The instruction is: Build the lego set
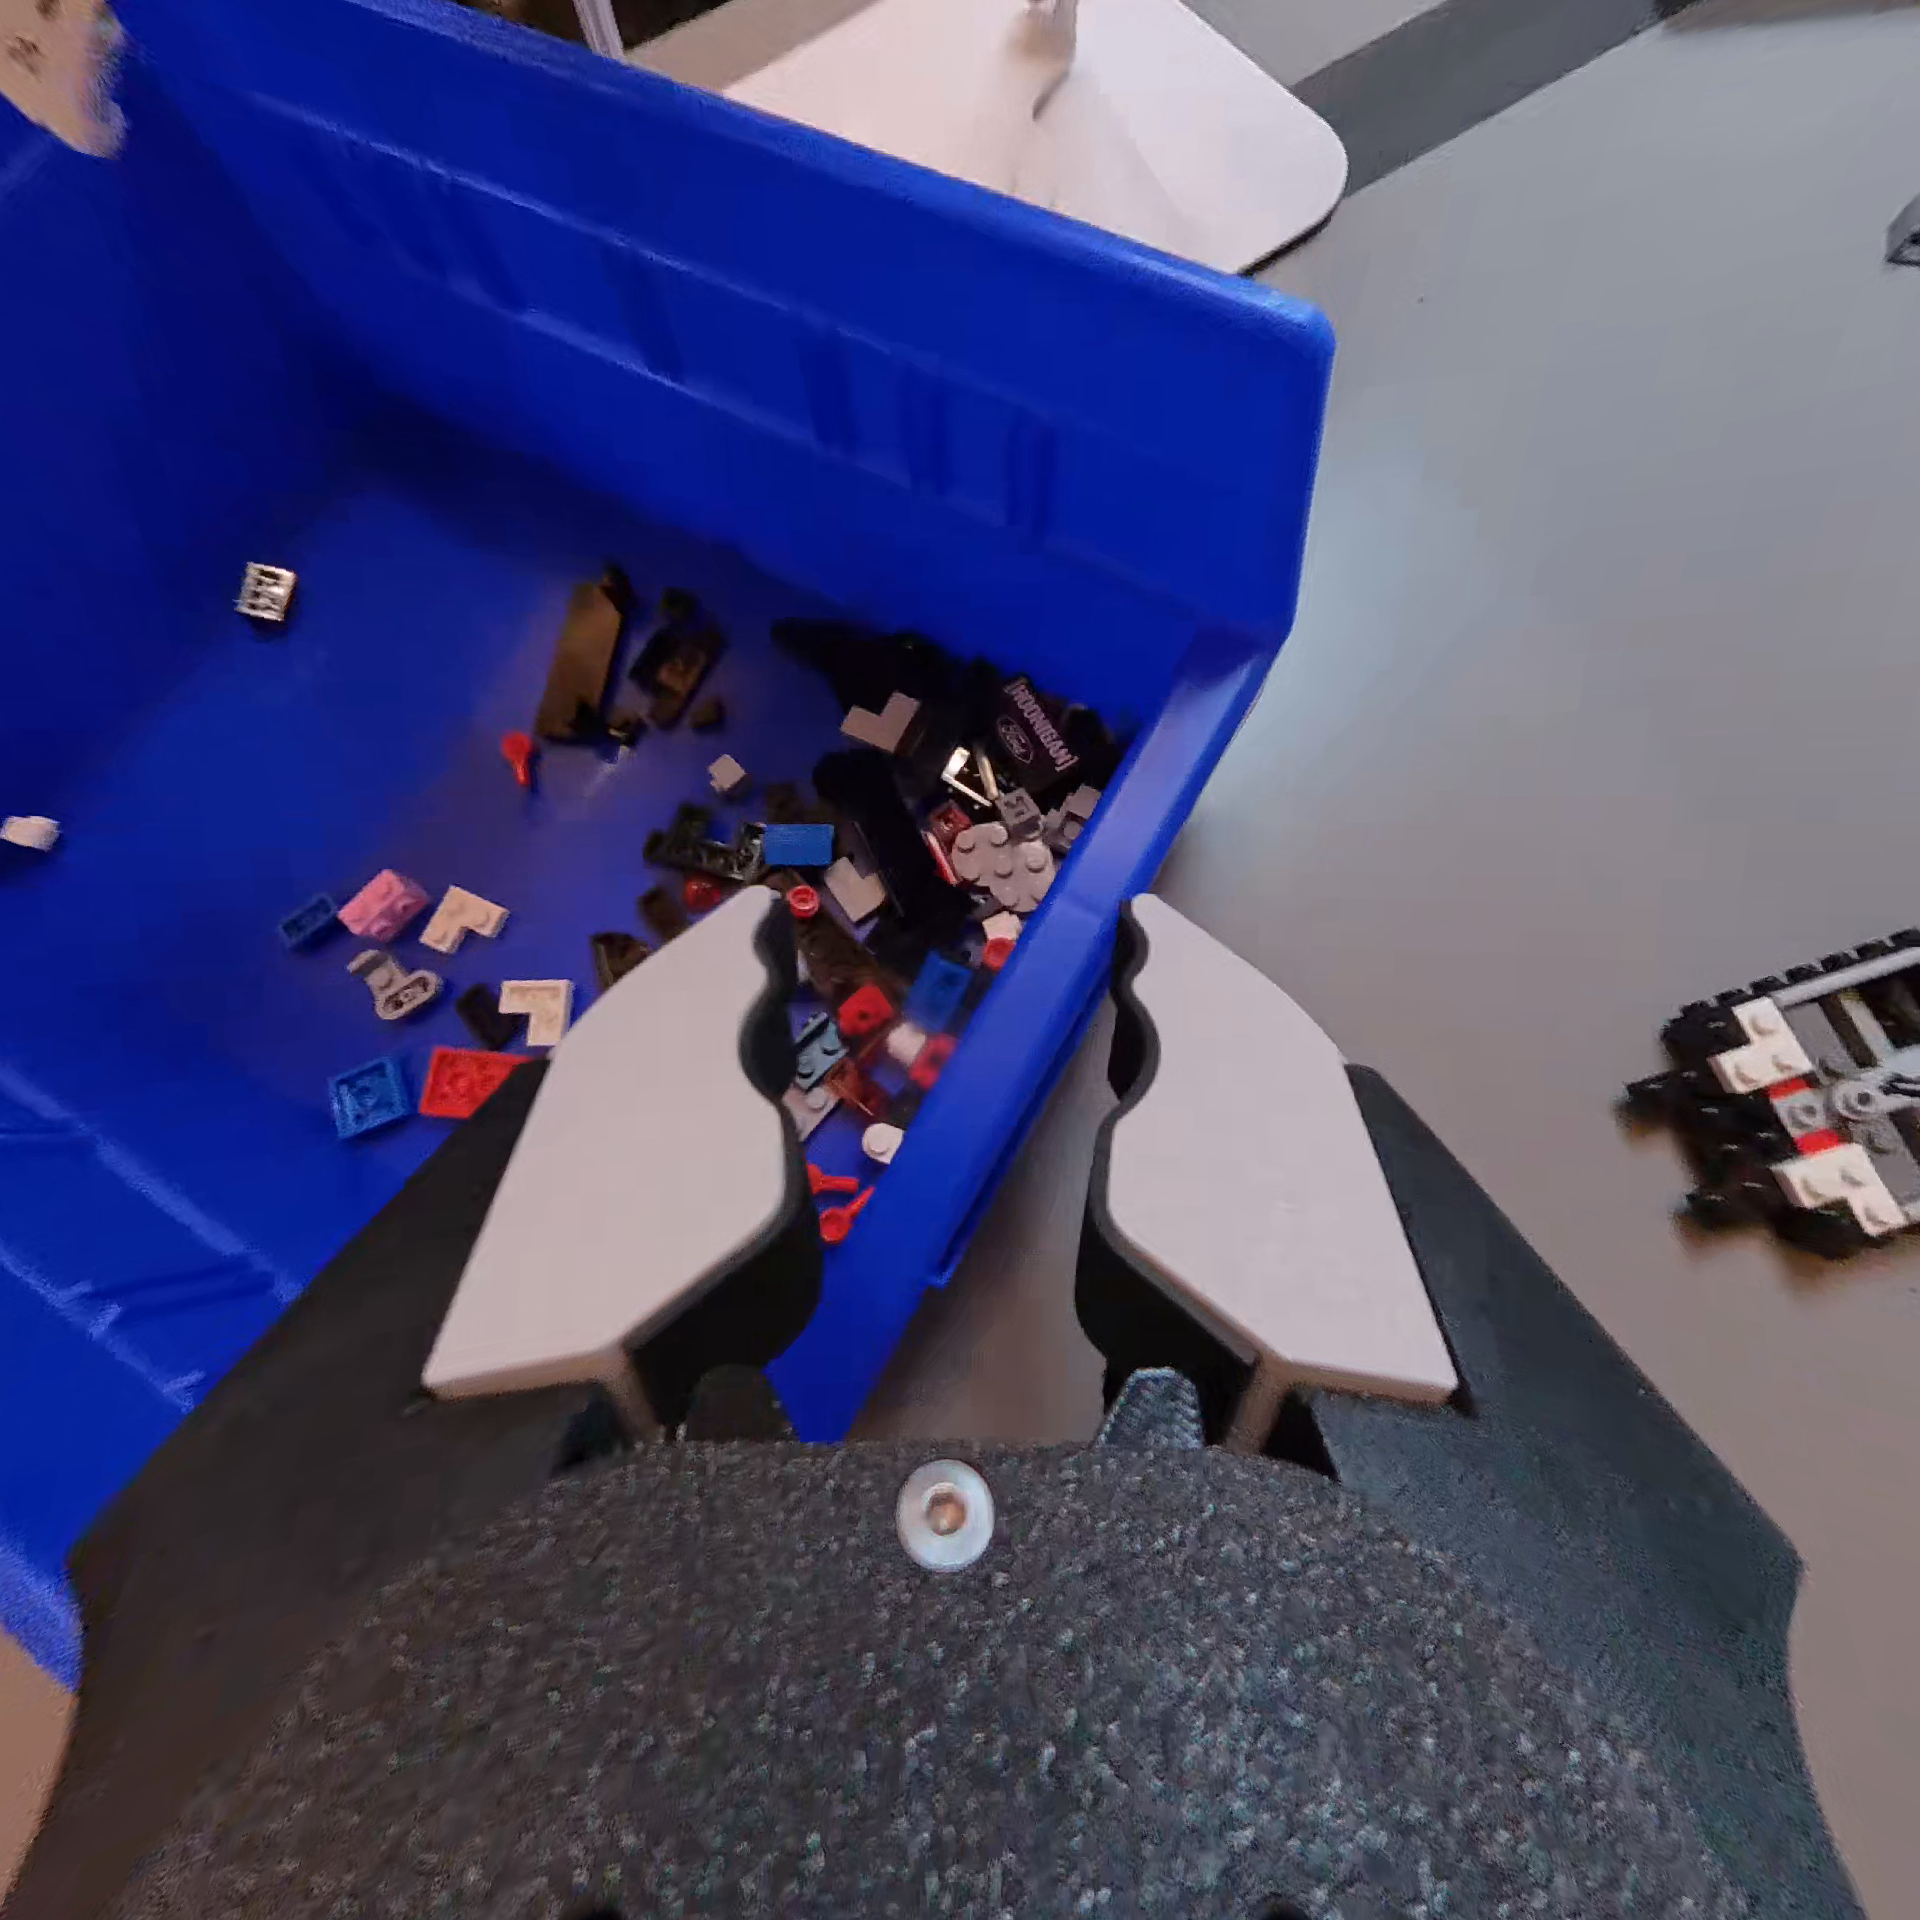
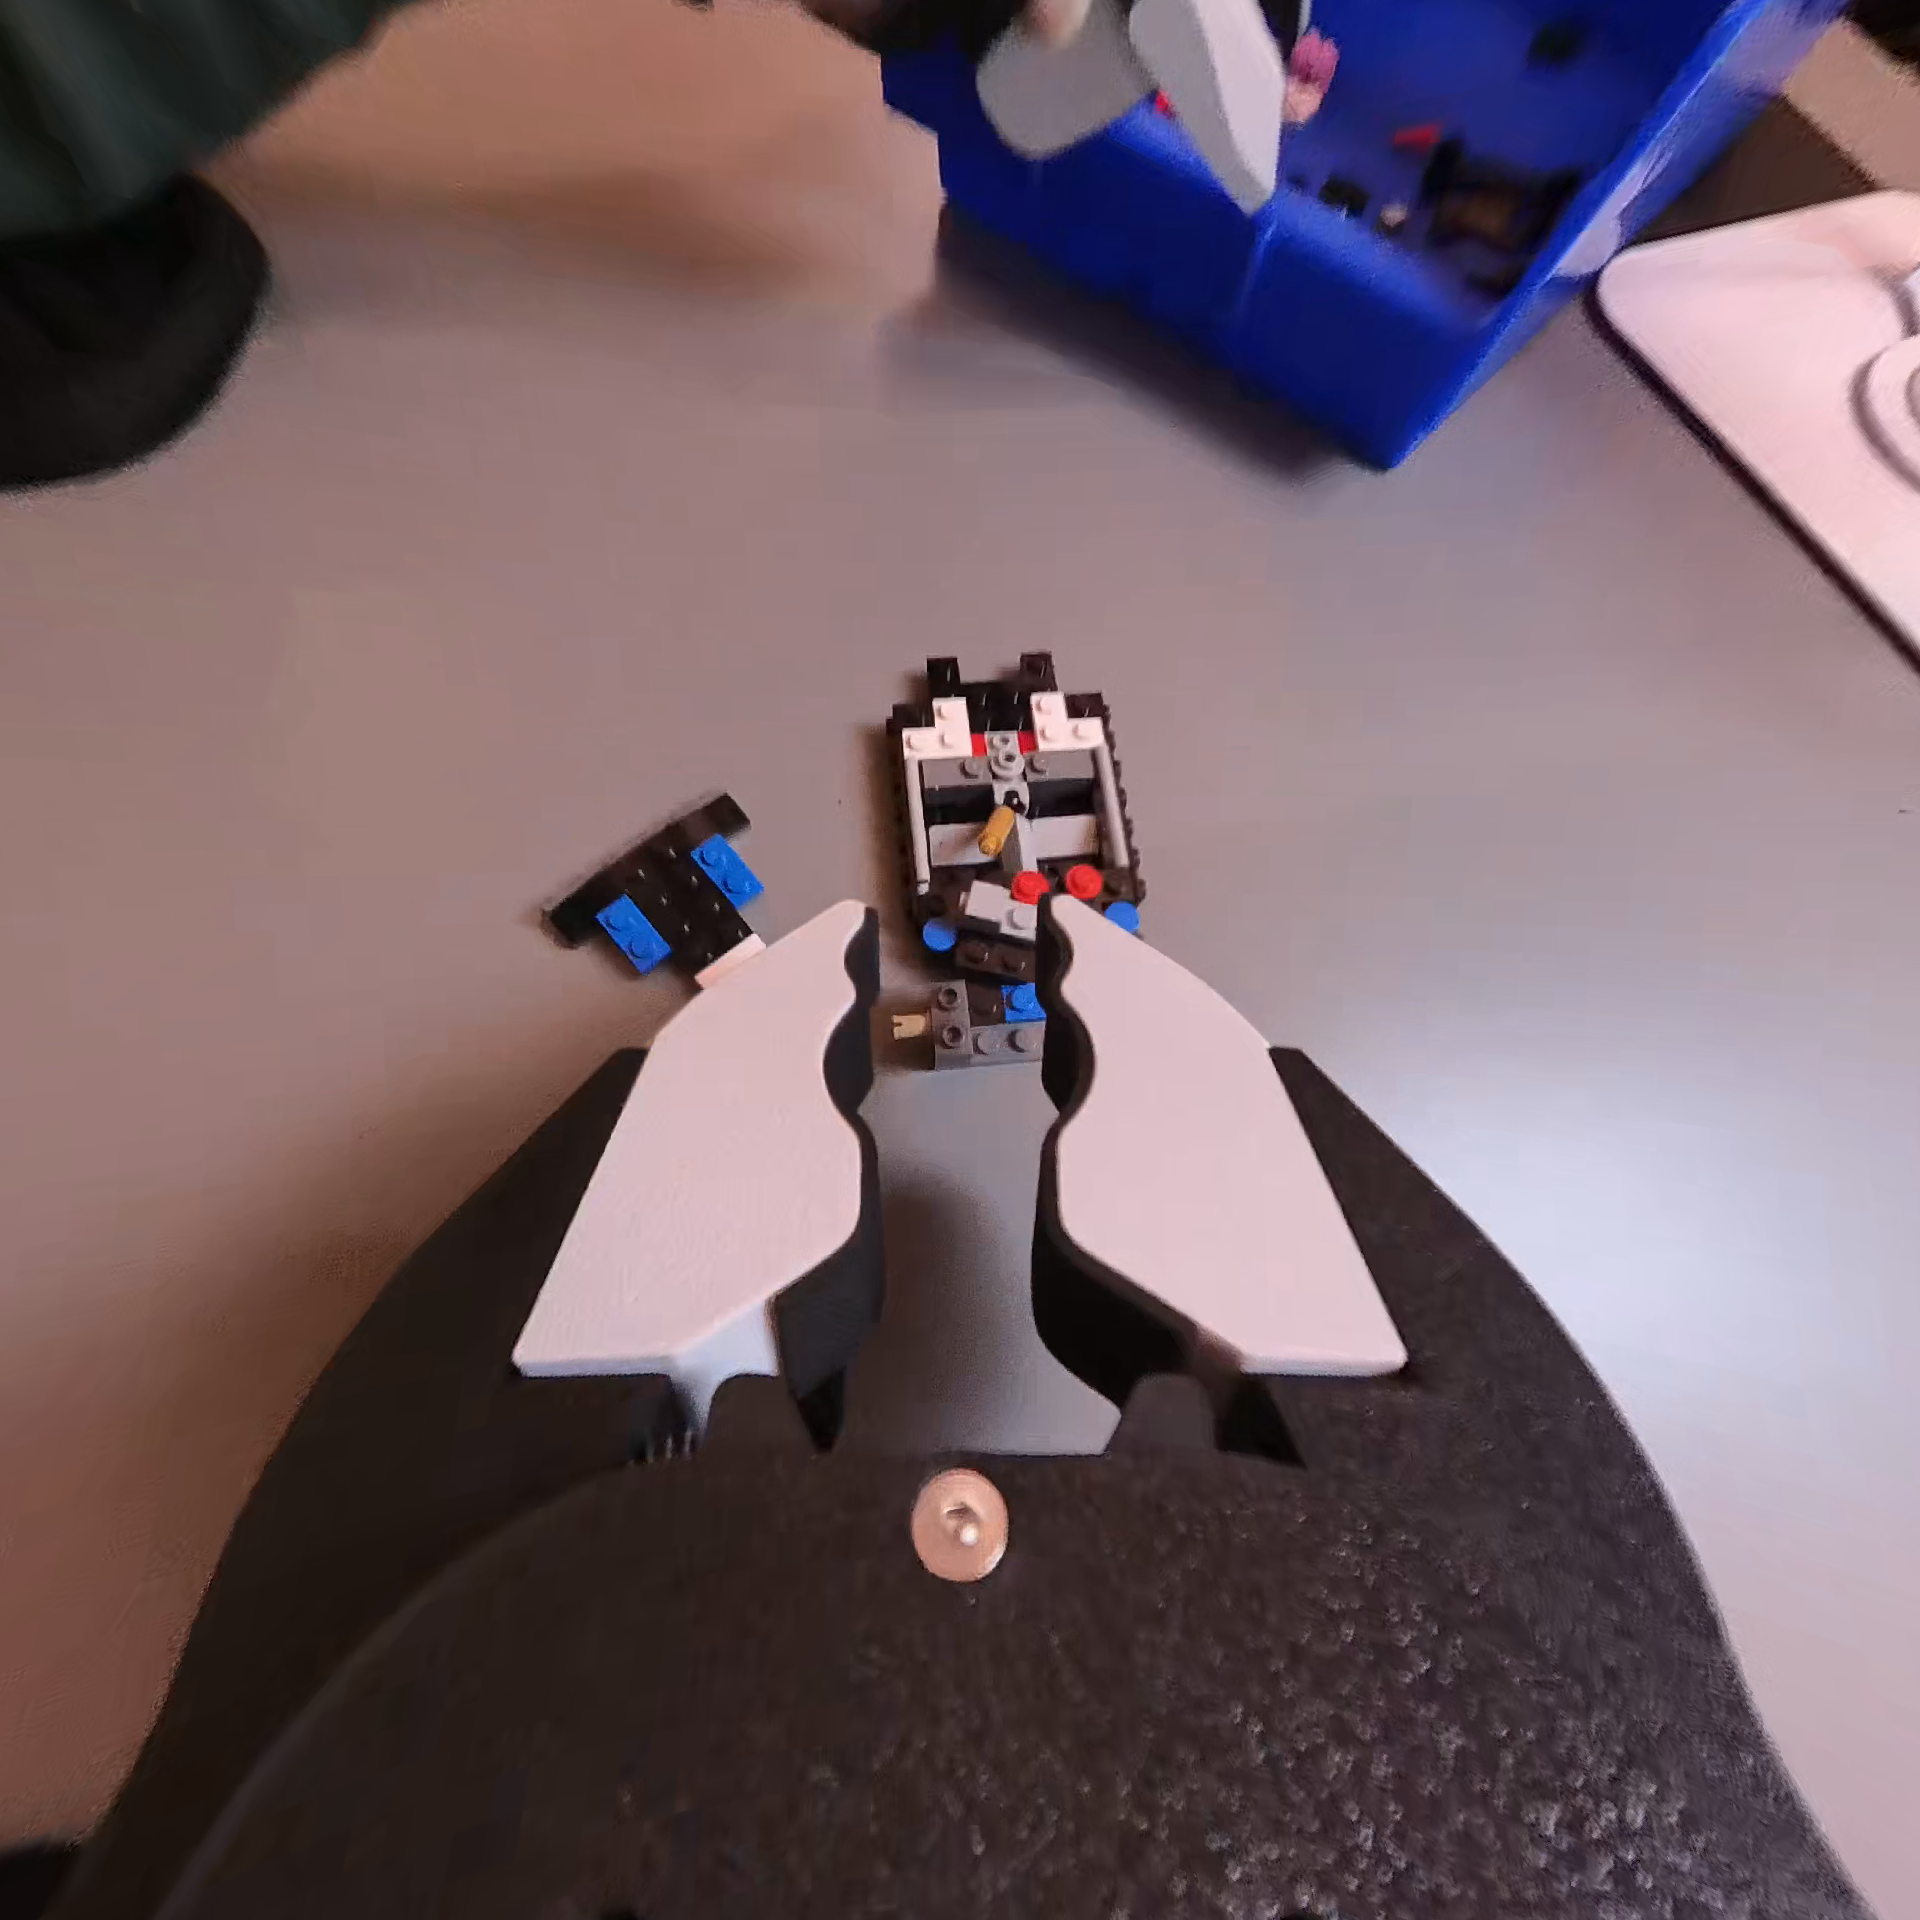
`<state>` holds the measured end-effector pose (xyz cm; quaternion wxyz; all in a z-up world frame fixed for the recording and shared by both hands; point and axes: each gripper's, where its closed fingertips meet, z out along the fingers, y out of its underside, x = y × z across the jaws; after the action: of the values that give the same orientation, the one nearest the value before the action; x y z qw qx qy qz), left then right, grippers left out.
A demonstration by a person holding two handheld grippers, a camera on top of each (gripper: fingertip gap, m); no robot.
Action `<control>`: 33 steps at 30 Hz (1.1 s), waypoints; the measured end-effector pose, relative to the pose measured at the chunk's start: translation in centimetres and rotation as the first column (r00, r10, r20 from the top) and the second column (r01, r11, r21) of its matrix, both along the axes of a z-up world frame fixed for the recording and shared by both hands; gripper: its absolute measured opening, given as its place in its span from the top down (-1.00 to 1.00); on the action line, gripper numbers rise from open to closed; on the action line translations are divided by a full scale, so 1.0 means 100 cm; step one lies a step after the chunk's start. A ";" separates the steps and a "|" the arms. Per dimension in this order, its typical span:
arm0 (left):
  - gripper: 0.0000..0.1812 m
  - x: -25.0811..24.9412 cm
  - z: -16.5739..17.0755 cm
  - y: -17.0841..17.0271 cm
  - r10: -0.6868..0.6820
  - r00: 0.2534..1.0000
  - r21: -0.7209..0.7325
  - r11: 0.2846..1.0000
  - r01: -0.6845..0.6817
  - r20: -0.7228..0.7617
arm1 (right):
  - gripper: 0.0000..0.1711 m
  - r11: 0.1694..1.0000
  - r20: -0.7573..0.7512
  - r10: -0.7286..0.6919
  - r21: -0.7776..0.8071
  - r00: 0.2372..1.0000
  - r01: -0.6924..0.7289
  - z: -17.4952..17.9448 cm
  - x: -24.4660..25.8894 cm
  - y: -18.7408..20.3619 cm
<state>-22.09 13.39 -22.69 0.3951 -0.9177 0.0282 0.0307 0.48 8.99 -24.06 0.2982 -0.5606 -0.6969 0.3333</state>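
A blue plastic bin (image 1: 727, 343) holds loose toy bricks (image 1: 914, 831), most heaped in its near corner. The left gripper (image 1: 945, 925) straddles the bin's side wall, wide apart, gripping nothing. The right gripper (image 2: 956, 914), parted and empty, hovers at a part-built black-and-white brick model (image 2: 1013, 800) on the open grey worktop (image 2: 1455, 831), a black-and-blue plate piece (image 2: 665, 894) just beside

The blue bin's near wall (image 1: 1039, 1039) is straddled by the left gripper (image 1: 951, 914). Bare table (image 2: 1455, 935) is left around the brick assembly (image 2: 1013, 821) and black plate (image 2: 665, 894).
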 end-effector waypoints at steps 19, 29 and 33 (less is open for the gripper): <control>0.21 0.180 -0.048 -0.048 -0.779 0.624 -0.109 0.627 0.771 -0.069 | 0.80 0.994 0.082 0.030 0.107 0.996 -0.039 -0.025 -0.010 -0.003; 0.25 0.192 -0.044 -0.035 -0.830 0.554 -0.070 0.557 0.827 -0.060 | 0.80 0.999 0.027 0.036 0.013 0.999 -0.036 -0.017 -0.008 -0.002; 0.32 0.189 -0.040 -0.036 -0.826 0.559 -0.037 0.562 0.826 -0.074 | 0.80 0.999 -0.018 0.000 -0.052 1.000 -0.001 -0.007 -0.003 0.006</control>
<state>-3.22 9.83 -26.73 0.3628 -0.7953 0.4707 -0.1198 0.17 9.56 -24.80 0.2896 -0.5649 -0.6855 0.3566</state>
